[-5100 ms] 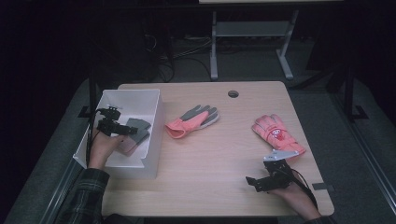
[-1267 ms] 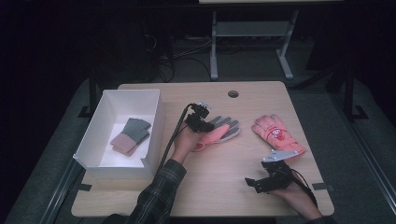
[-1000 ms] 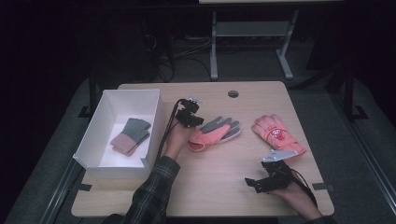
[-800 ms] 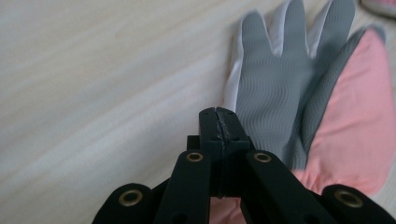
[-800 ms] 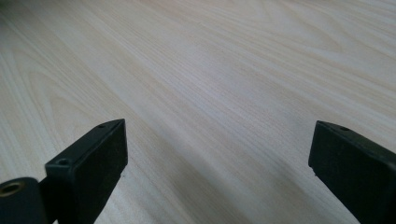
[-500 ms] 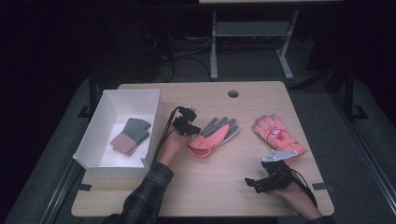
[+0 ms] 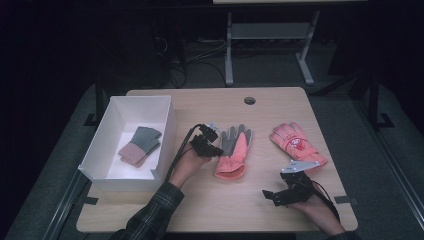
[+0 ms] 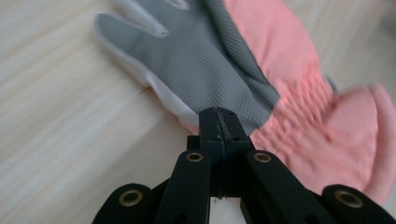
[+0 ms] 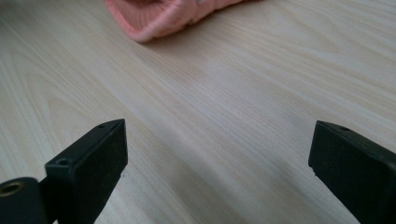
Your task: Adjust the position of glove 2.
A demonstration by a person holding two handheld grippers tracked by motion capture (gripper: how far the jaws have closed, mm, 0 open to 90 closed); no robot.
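**Left gripper pinching the grey-palmed glove at its edge**

Left gripper (image 7: 214,146): jaws brought together, tips meeting on the near edge of the grey-and-pink glove (image 7: 233,151), about where grey palm meets pink cuff. In the left gripper view the tips (image 8: 218,127) sit pressed on the white-trimmed rim of the glove (image 8: 243,79); how much fabric is actually caught between them I can't quite tell, since the tips hide it.

Right gripper (image 7: 274,196): jaws spread wide, nothing between them, resting low at the table's near right. In the right gripper view bare wood lies between the jaws (image 9: 217,163), with a pink cuff edge (image 9: 163,18) well beyond.

Count:
- Gloves on the table (image 7: 210,210): two. The grey-and-pink one at centre, an all-pink one (image 7: 296,145) to its right (white patch on its back).
- Gloves in the white box (image 7: 167,125): one folded grey-and-pink piece (image 7: 140,146), possibly a pair stacked.
- Boxes: one, at the table's left.

Orientation: centre glove lies flat, grey palm up, long axis running near to far, fingers pointing away from the person, cuff toward them. It sits just right of the box, apart from the pink glove.
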